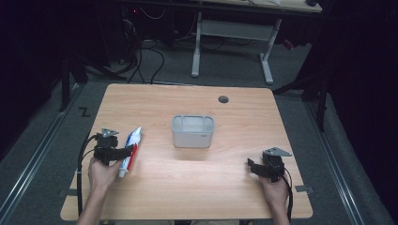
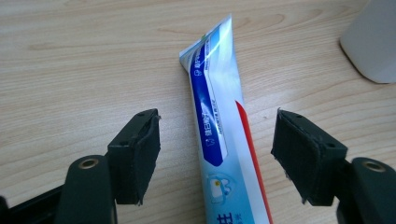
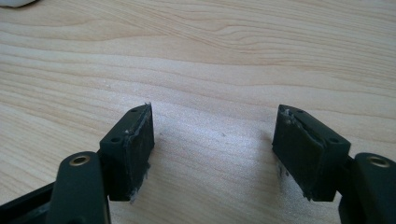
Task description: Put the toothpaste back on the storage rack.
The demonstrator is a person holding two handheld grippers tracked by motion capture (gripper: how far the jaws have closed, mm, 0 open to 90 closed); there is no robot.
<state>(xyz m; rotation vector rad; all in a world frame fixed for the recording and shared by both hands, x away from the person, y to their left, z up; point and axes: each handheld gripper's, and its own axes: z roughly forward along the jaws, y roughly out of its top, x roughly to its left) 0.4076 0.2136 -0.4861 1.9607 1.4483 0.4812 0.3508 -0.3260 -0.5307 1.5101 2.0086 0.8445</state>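
Toothpaste tube [image 2: 219, 126] lies flat on tabletop [image 1: 197, 187], left of grey bin [image 1: 193, 131]. Left tongs [image 2: 217, 156] wide, straddling tube without touching, lined up for likely grasp across its width. Right tongs [image 3: 212, 154] wide, empty, parked over bare wood.

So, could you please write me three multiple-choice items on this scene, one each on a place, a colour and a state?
1. Where does the toothpaste tube lie?
A. in the grey bin
B. on the table between the left gripper's jaws
C. beside the right gripper

2. What colour is the bin?
A. pale grey
B. red
C. green

3. How does the left gripper stand?
A. shut on the tube
B. shut on nothing
C. open

Answers: 1 B, the tube lies on the wood of the table between the jaws; 2 A, the high view shows it pale grey; 3 C, gaps show between both pads and the tube.
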